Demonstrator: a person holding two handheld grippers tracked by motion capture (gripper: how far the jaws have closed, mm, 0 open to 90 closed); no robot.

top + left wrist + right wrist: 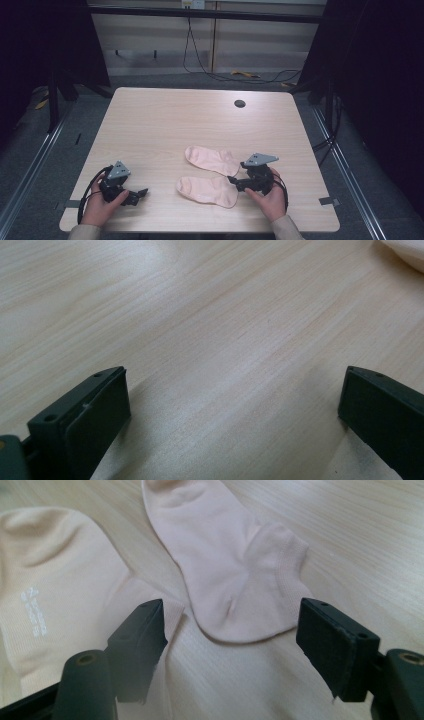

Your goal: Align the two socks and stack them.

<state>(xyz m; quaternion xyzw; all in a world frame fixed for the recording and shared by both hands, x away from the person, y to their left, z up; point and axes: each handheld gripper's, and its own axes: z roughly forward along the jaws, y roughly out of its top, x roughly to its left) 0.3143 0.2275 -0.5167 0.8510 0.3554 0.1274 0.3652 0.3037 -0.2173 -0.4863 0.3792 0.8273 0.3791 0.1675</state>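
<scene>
Two pale pink socks lie flat on the wooden table (165,120). The far sock (212,159) sits just beyond the near sock (207,190). My right gripper (234,181) is open and low, right at the heel ends of both. In the right gripper view, the far sock (230,570) lies between the jaws' line of sight, and the near sock (55,590) with small white lettering runs under the left jaw. My left gripper (140,195) rests open near the front left, with bare wood between its jaws (225,390).
A round cable hole (240,103) sits near the table's far edge. Black cables (200,60) hang behind the table. Dark frames and floor rails flank both sides. A corner of a sock (407,252) peeks in at the top right of the left gripper view.
</scene>
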